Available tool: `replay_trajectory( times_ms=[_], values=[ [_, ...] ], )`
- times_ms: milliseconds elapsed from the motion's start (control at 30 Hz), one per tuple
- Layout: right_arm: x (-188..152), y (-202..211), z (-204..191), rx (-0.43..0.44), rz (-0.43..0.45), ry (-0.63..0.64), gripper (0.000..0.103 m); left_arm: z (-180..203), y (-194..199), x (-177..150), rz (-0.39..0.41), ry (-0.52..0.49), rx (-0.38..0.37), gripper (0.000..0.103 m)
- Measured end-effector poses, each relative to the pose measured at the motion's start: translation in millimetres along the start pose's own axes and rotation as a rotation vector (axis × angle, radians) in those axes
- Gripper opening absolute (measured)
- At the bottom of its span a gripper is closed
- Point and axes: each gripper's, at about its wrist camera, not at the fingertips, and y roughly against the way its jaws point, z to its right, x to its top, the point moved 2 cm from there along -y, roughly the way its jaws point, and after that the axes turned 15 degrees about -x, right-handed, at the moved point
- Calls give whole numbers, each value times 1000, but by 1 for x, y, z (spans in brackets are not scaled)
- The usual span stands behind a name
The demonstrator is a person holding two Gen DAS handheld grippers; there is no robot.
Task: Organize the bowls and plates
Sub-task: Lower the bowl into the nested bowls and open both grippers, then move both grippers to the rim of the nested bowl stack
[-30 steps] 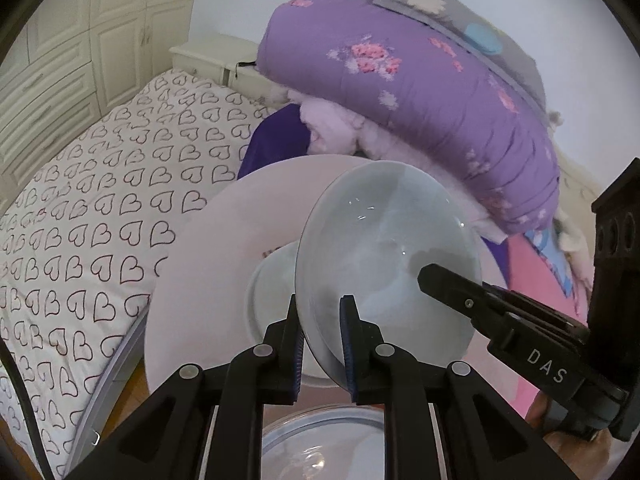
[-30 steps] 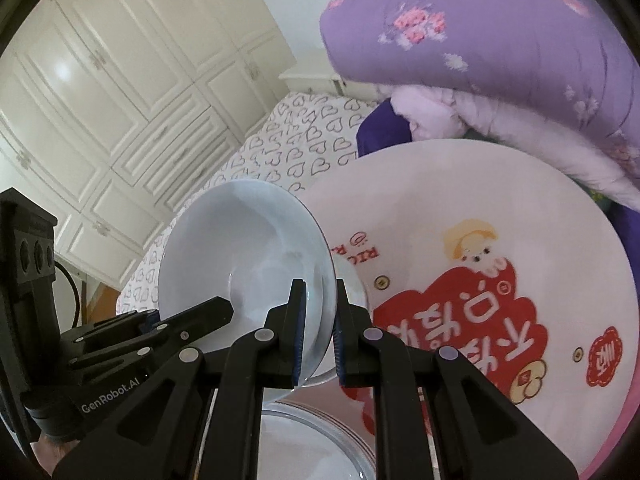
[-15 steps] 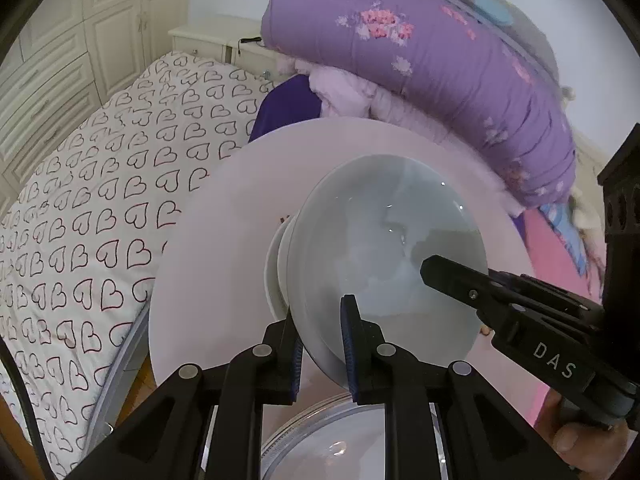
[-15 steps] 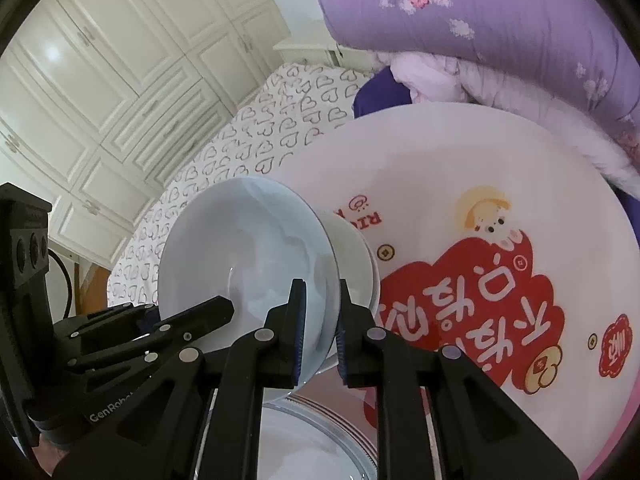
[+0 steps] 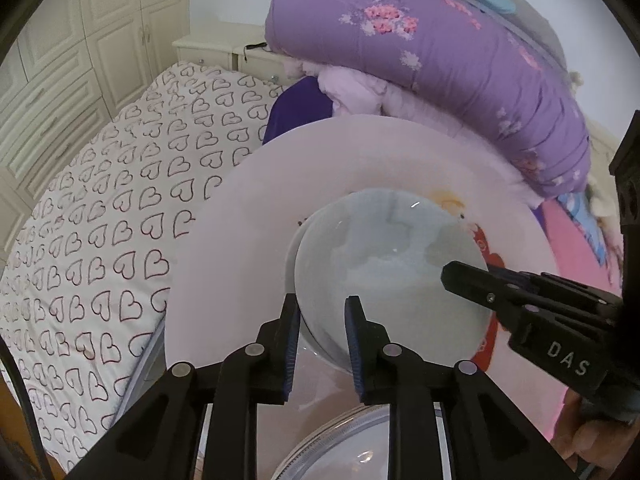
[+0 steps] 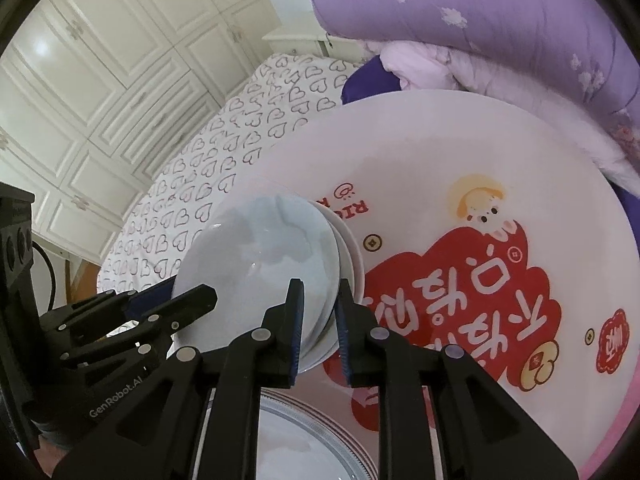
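Since the earlier frame, the pale bowl (image 5: pixel 390 276) has been lowered onto the white bowl (image 6: pixel 352 256) on the round counter (image 6: pixel 420 152). The fingers of the left gripper (image 5: pixel 322 344) and right gripper (image 6: pixel 318 328) have just been opening, the rim no longer pinched between them. One nesting is judged done; a rimmed plate (image 6: pixel 304 444) nearby is left.

Soft, even daylight, frames sharp at centre (fisheye bending and black vignette at the edges), faint glare on the wardrobe doors (image 6: pixel 38 46).

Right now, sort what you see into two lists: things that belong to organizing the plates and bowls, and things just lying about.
Job: pale blue ceramic bowl, white bowl under it, silver-rimmed glass plate, round white tray with red cartoon print, left tool, right tool.

Lying about: purple floral quilt, heart-print bedsheet, cream wardrobe.
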Motion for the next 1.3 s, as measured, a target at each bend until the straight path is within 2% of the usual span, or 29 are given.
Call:
replay_trajectory(
  times_ms=[233, 267, 300, 333, 367, 400, 433, 500, 567, 600, 633, 667, 900, 1300],
  values=[
    [0, 0, 1, -7, 6, 3, 18, 1, -6, -6, 9, -10, 11, 21],
    [0, 0, 2, -5, 8, -2, 19, 1, -6, -6, 9, -7, 6, 23],
    [-1, 1, 2, -1, 13, -7, 20, -1, -6, -7, 8, -3, 2, 29],
    [-1, 3, 3, 6, 22, -10, 26, -2, -5, -7, 10, -1, 0, 35],
    [-1, 5, 3, 11, 34, -10, 38, -2, -4, -8, 19, -2, 7, 50],
    [-1, 7, 3, 11, 41, -10, 43, -3, -1, -8, 31, -6, 17, 65],
    [-1, 9, 3, 12, 48, -8, 48, -2, 1, -9, 41, -9, 31, 69],
    [0, 12, 4, 20, 64, -11, 58, 0, 4, -10, 58, -13, 30, 88],
    [2, 16, 7, 24, 87, -27, 87, 2, 8, -10, 85, -9, 27, 97],
    [2, 18, 8, 26, 101, -39, 92, 3, 10, -12, 94, -11, 31, 101],
    [3, 20, 10, 30, 115, -51, 100, 4, 13, -12, 105, -14, 36, 102],
    [4, 23, 12, 37, 128, -64, 103, 5, 15, -15, 111, -15, 40, 102],
    [5, 38, 20, 58, 172, -93, 103, 8, 31, -26, 142, 15, 36, 102],
    [0, 70, 38, 63, 242, -118, 103, 16, 81, -53, 243, 22, 34, 102]
  ],
)
